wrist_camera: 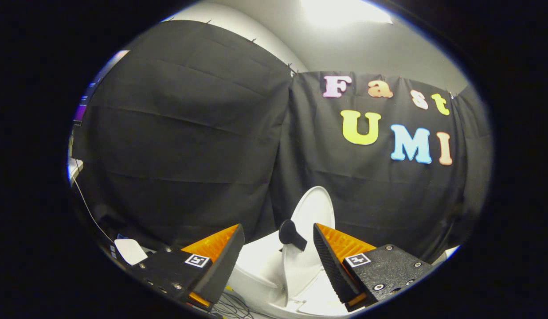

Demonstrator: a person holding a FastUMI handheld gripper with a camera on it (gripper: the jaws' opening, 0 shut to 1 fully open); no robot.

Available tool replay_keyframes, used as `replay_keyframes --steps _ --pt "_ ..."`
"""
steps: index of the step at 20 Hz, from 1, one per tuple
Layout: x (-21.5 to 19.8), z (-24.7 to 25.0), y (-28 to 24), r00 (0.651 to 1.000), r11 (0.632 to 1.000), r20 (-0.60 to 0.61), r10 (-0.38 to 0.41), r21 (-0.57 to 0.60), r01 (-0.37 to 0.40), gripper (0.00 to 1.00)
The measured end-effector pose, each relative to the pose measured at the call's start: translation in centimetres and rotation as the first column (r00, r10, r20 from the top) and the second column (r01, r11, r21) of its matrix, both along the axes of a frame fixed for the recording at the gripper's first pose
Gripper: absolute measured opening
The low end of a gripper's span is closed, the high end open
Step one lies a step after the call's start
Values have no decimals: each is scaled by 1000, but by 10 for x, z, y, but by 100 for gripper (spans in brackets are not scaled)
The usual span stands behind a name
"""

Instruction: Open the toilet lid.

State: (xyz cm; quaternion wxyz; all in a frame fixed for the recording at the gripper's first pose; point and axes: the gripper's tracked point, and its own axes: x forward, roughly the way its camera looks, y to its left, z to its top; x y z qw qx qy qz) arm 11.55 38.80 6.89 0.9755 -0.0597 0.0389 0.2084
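One toilet lid [313, 217] stands raised just beyond the gripper [278, 241], one dark knob [291, 235] on it between two spread fingers gripping nothing, one toilet [256, 266] below.

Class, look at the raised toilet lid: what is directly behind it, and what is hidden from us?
Behind the toilet lid, standing upright with its black knob, hangs the booth's black cloth wall. The lid covers whatever lies at the cloth's foot. The hand-held gripper is open, holding nothing.
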Motion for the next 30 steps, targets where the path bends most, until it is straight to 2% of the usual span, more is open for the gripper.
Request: replay_keyframes --steps 2,6,12,15,23,27,30 --pt "-13 12 -21 999 999 28 -23 -25 24 95" --pt "-30 29 -51 997 998 27 -67 0 67 95" --pt "-51 67 -132 976 979 84 -202 48 199 95" --pt "-58 73 -159 969 975 113 -219 69 212 95" --pt "-70 42 -235 948 954 114 -299 38 296 95" --pt "-77 12 -259 947 952 106 -303 -16 306 95" --pt "-82 -7 -261 956 960 88 -281 43 278 95"
